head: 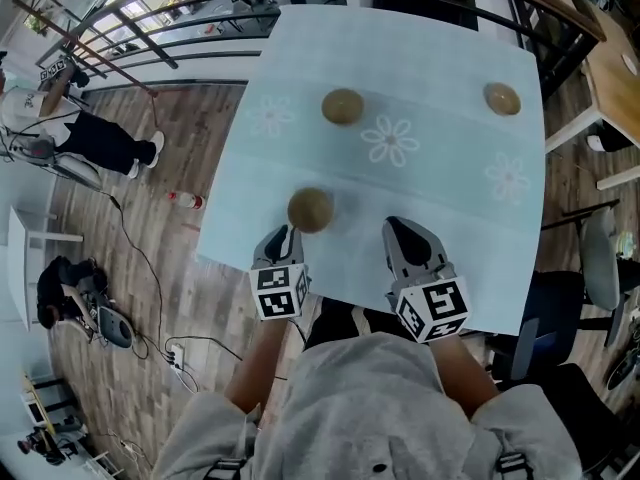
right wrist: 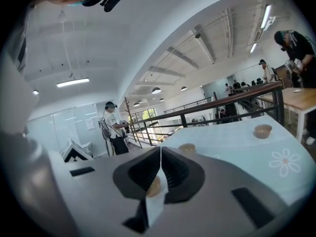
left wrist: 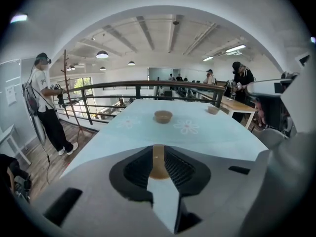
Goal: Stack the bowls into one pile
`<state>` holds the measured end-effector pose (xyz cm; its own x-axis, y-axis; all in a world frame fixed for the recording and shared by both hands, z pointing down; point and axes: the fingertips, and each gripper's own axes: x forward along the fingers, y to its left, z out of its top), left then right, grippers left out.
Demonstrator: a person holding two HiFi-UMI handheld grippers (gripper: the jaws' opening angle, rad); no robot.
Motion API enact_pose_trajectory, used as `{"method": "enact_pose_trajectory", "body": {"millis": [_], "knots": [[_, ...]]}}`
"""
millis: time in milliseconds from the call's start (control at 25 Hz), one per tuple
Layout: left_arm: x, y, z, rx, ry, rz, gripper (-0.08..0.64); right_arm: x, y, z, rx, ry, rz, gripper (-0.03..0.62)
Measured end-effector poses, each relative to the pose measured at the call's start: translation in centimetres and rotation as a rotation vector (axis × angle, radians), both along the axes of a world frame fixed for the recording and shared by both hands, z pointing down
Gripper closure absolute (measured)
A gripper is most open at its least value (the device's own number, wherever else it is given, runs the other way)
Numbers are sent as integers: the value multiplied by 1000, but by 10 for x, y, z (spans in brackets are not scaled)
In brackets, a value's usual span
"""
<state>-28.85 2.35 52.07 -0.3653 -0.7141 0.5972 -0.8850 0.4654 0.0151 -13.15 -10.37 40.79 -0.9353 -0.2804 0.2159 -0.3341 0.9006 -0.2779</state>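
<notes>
Three brown bowls stand apart on the pale blue table (head: 450, 268). The near bowl (head: 310, 209) is by the front left edge, the middle bowl (head: 342, 106) is further back, and the far bowl (head: 502, 98) is at the back right. My left gripper (head: 284, 236) is just short of the near bowl, jaws a narrow gap apart. In the left gripper view that bowl (left wrist: 158, 168) shows through the gap of the left gripper (left wrist: 158, 148), with no pad on it. My right gripper (head: 408, 230) hovers to the right, shut and empty; its jaws meet in the right gripper view (right wrist: 160, 151).
A dark railing (head: 180, 43) runs along the table's left and far sides. A person (head: 90, 138) stands on the wooden floor at the left, near cables and a bottle (head: 185, 200). A wooden table (head: 615, 68) and chairs (head: 600, 268) stand to the right.
</notes>
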Motion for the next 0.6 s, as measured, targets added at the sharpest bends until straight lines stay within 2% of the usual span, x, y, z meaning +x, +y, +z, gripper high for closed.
{"method": "enact_pose_trajectory", "body": {"millis": [120, 360, 600], "knots": [[-18, 0, 29, -26, 72, 6, 463, -6, 0, 4, 15, 24, 41, 565], [-40, -6, 68, -71, 192, 44, 448, -18, 0, 4, 26, 73, 120, 565], [-52, -10, 95, -112, 269, 83, 434, -28, -2, 4, 28, 103, 195, 565]]}}
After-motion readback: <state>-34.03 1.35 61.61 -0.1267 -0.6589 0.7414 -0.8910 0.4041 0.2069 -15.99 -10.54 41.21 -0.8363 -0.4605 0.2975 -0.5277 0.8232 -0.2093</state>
